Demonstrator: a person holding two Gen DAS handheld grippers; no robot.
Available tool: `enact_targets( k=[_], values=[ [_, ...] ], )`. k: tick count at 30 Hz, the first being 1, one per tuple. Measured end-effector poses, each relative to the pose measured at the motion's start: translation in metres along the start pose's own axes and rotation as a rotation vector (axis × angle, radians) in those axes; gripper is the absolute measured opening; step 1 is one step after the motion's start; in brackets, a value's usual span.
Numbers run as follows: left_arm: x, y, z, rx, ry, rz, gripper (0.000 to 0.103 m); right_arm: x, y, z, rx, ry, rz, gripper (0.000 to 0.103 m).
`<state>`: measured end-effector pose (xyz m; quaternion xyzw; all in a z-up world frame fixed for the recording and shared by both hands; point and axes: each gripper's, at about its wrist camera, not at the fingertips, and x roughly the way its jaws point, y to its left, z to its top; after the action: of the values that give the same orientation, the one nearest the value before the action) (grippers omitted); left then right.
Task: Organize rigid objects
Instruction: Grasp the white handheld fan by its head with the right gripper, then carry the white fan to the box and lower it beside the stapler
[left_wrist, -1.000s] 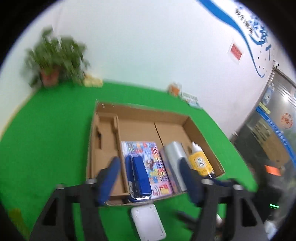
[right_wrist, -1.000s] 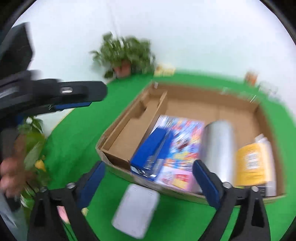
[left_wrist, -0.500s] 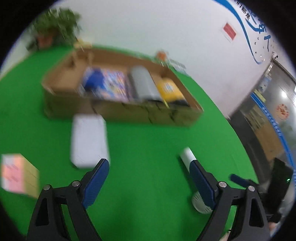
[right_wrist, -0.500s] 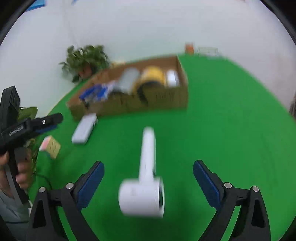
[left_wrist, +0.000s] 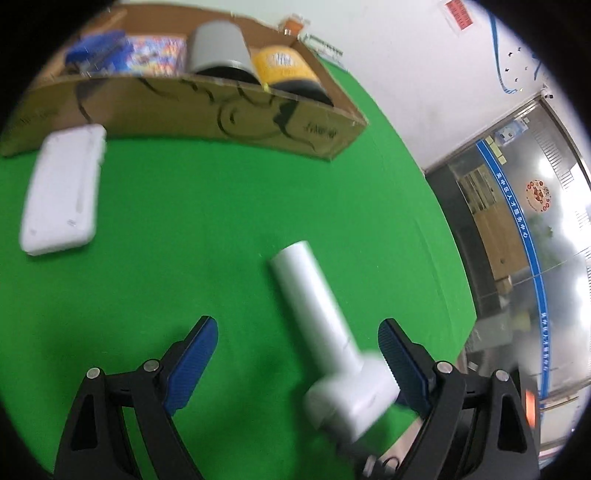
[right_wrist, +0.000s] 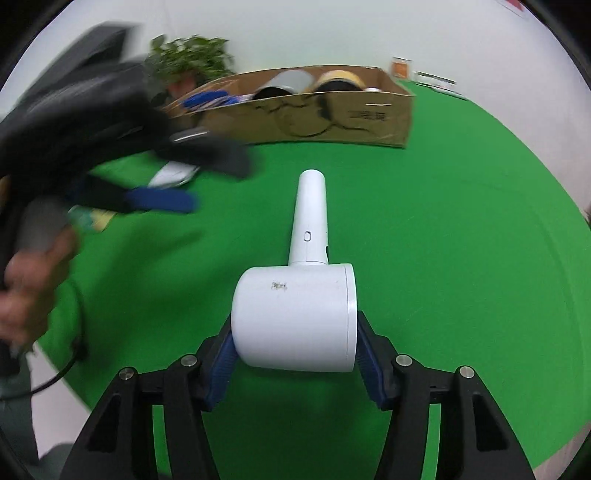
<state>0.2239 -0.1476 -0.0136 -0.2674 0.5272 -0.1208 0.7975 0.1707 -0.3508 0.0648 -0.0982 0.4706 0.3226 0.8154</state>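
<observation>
Hair dryer (right_wrist: 295, 317): white, lying on the green mat, barrel right at the camera, handle pointing away toward the box
Right gripper (right_wrist: 295, 354): both blue pads pressed on the barrel's two flat ends, so it looks clamped on the hair dryer, though whether the thing is off the mat yet I can't tell
Left gripper (left_wrist: 297, 354): jaws spread wide and holding nothing; the hair dryer's handle runs up between them, the barrel close to the right pad and too blurred to call contact
Step in hand: looks like the pick-up, judging by that grip on the barrel
Doing it well: the long handle will want to droop, so keep the squeeze firm and square, lift straight, and carry with the handle leading over the box wall
Left gripper's job: probably best to steady the handle or get clear of the path
White case (left_wrist: 62, 192): flat, loose on the mat just in front of the box, off to the left of the carry line
Cardboard box (right_wrist: 332, 122): farther back, low-walled, already holding a blue stapler (left_wrist: 96, 50), a colourful booklet (left_wrist: 157, 59), a grey can (left_wrist: 218, 48) and a yellow bottle (left_wrist: 286, 66)
In the way: the near wall must be cleared, and the free room inside isn't visible from here
Potted plant (right_wrist: 188, 62): beyond the box, by the wall, no trouble
</observation>
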Motion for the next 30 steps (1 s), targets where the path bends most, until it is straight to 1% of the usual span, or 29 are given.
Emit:
enact_targets(
  k=[1, 2, 3, 5, 8, 10, 12, 13, 14, 15, 16, 17, 18, 19, 21, 24, 27, 30],
  values=[
    [0.005, 0.002, 0.002, -0.007, 0.020, -0.010, 0.089, -0.006, 0.005, -0.004, -0.005, -0.013, 0.042, 0.068],
    [0.008, 0.005, 0.004, -0.015, 0.035, -0.020, 0.089, -0.010, 0.011, -0.005, -0.017, -0.035, 0.063, 0.077],
    [0.009, 0.009, 0.001, -0.023, 0.042, -0.023, 0.089, -0.013, 0.016, -0.006, -0.031, -0.065, 0.063, 0.078],
    [0.013, 0.013, 0.006, -0.032, 0.048, -0.007, 0.088, -0.018, 0.019, -0.007, -0.040, -0.110, 0.063, 0.079],
    [0.016, 0.015, 0.010, -0.026, 0.062, -0.011, 0.087, -0.016, 0.018, -0.011, -0.023, -0.135, 0.028, 0.079],
    [0.019, 0.013, 0.011, -0.009, 0.076, -0.013, 0.083, -0.011, 0.018, -0.012, 0.001, -0.137, 0.028, 0.079],
    [0.031, 0.007, 0.016, 0.011, 0.112, -0.008, 0.071, -0.010, 0.023, -0.017, -0.007, -0.163, 0.012, 0.077],
    [0.031, 0.009, 0.015, 0.015, 0.116, -0.001, 0.069, -0.010, 0.025, -0.018, -0.018, -0.176, -0.013, 0.074],
    [0.030, 0.008, 0.015, 0.020, 0.105, 0.012, 0.067, -0.009, 0.027, -0.020, -0.023, -0.184, -0.033, 0.066],
    [0.029, 0.010, 0.014, 0.014, 0.107, 0.021, 0.061, -0.009, 0.028, -0.022, -0.014, -0.194, -0.041, 0.065],
    [0.028, 0.011, 0.015, 0.006, 0.109, 0.020, 0.057, -0.009, 0.028, -0.024, -0.001, -0.203, -0.044, 0.065],
    [0.028, 0.014, 0.014, -0.012, 0.120, 0.011, 0.047, -0.009, 0.029, -0.027, 0.006, -0.213, -0.058, 0.064],
    [0.028, 0.016, 0.015, -0.019, 0.123, 0.011, 0.043, -0.009, 0.031, -0.029, 0.001, -0.219, -0.069, 0.061],
    [0.027, 0.016, 0.014, -0.012, 0.120, 0.019, 0.043, -0.009, 0.034, -0.032, -0.005, -0.222, -0.080, 0.056],
    [0.027, 0.014, 0.012, 0.014, 0.121, 0.039, 0.040, -0.009, 0.037, -0.037, -0.004, -0.240, -0.089, 0.056],
    [0.028, 0.012, 0.009, 0.009, 0.134, 0.032, 0.037, -0.010, 0.039, -0.042, -0.002, -0.257, -0.099, 0.056],
    [0.030, 0.010, 0.008, 0.017, 0.132, 0.042, 0.036, -0.009, 0.045, -0.048, -0.028, -0.281, -0.135, 0.055],
    [0.030, 0.007, 0.009, 0.026, 0.136, 0.050, 0.036, -0.012, 0.049, -0.051, -0.029, -0.307, -0.143, 0.054]
  ],
)
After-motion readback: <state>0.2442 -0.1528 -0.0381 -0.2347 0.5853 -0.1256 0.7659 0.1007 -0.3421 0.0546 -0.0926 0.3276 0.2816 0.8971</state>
